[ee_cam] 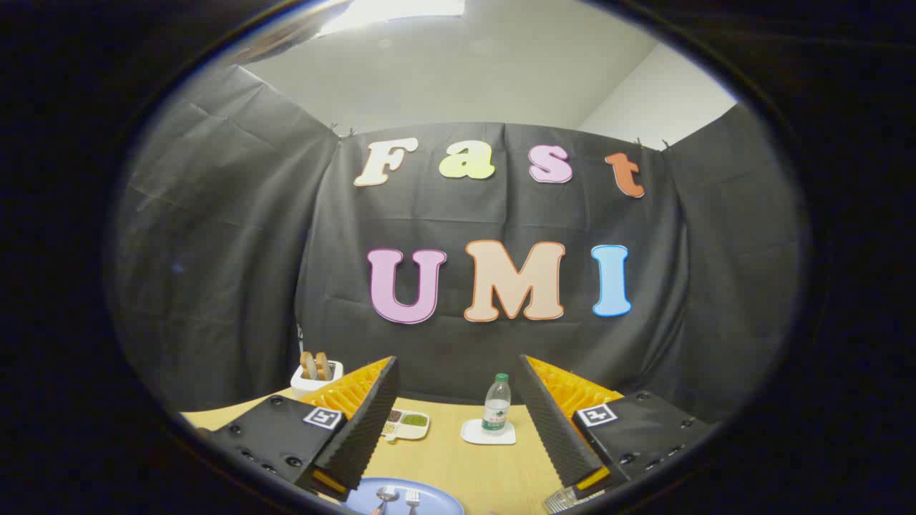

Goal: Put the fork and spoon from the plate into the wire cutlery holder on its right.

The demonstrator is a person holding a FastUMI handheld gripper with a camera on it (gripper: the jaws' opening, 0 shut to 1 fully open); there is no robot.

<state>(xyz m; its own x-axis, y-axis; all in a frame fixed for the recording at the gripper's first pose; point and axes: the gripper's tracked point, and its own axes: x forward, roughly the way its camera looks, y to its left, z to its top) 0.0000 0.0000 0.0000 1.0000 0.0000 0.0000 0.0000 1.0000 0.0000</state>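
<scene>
A blue plate [429, 495] lies on the wooden table just below and between my fingers. On it rest a spoon [385, 497] and a fork [412, 498], side by side, heads pointing away from me. The wire cutlery holder [567, 498] peeks out under my right finger, to the right of the plate. My gripper [458, 368] hangs open above the table, fingers wide apart with nothing between them.
Beyond the fingers, a water bottle [496, 404] stands on a white coaster [489, 432]. A small divided dish [406, 423] of grains sits to its left. A white container [315, 373] with brown items stands behind my left finger. Black cloth walls close the table's far side.
</scene>
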